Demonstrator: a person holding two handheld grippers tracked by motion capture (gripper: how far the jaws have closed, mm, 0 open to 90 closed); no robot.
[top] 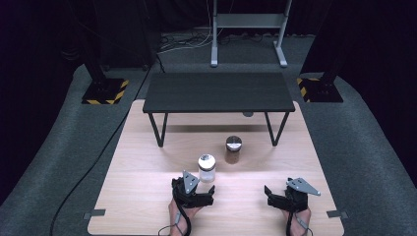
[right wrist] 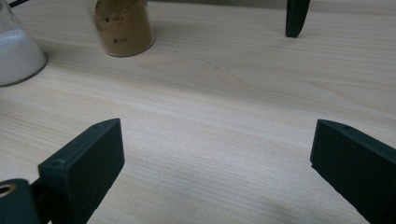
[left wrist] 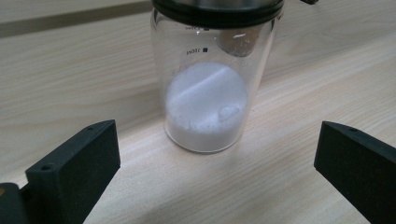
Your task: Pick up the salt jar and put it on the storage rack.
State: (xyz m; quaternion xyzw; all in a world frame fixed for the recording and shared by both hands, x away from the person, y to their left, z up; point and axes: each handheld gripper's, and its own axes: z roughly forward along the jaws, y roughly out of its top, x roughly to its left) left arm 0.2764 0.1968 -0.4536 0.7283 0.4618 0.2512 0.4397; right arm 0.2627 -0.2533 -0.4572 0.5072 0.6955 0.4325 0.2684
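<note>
From up top, my left gripper (top: 202, 192) sits at about 6 o'clock from the glass jar of white powder (top: 207, 168), just beside it, jaws spread wide with nothing between them. My right gripper (top: 278, 196) is well off at the jar's 4 o'clock, also wide apart and empty, so the left is clearly the nearer one. A second jar with brown powder (top: 233, 150) stands at 1 o'clock from the white one, near the small black table (top: 216, 92) perched on the pale wood tabletop (top: 137, 167).

Left gripper view: the white jar (left wrist: 208, 88) is dead ahead at 12 o'clock, upright, long axis vertical, centred in the gap but not touching either pad. Clear smooth glass, dark-rimmed metal lid, fine white powder heaped in the bottom. I'd guess a straight push forward and a squeeze is all it needs.

Right gripper view: matte black jaws apart over bare woodgrain; the brown jar (right wrist: 123, 28) sits at 11 o'clock, the white one (right wrist: 16, 56) at 10.
</note>
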